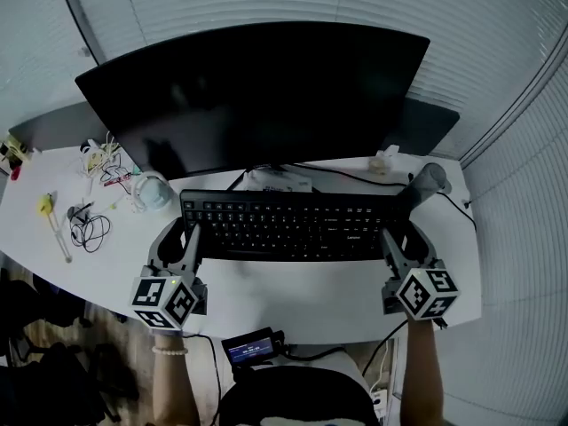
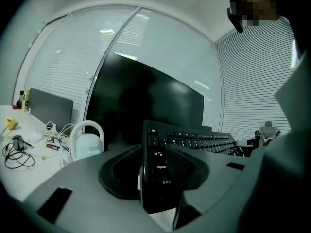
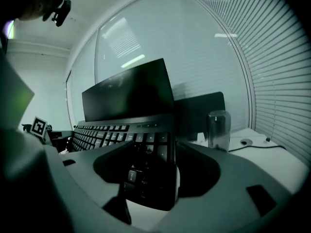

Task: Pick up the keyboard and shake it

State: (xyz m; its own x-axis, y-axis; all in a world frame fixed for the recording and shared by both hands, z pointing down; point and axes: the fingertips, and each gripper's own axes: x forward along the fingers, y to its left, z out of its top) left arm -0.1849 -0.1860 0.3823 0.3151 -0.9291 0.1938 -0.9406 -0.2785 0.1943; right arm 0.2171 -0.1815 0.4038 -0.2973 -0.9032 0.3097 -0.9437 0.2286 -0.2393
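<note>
A black keyboard (image 1: pixel 293 224) hangs lengthwise above the white desk (image 1: pixel 293 302), in front of the monitor. My left gripper (image 1: pixel 182 234) is shut on its left end; in the left gripper view the Tab and Caps Lock keys (image 2: pixel 160 168) sit between the jaws of the left gripper (image 2: pixel 156 181). My right gripper (image 1: pixel 404 236) is shut on the right end; in the right gripper view the number-pad end (image 3: pixel 146 171) fills the gap of the right gripper (image 3: pixel 151 179). The keyboard lies roughly level between the two grippers.
A wide dark monitor (image 1: pixel 266 96) stands just behind the keyboard. White headphones (image 1: pixel 151 191) and tangled cables (image 1: pixel 89 227) lie on the left. A grey cylinder (image 1: pixel 430 181) with a cable stands at the right. A small lit device (image 1: pixel 251 349) sits at the desk's front edge.
</note>
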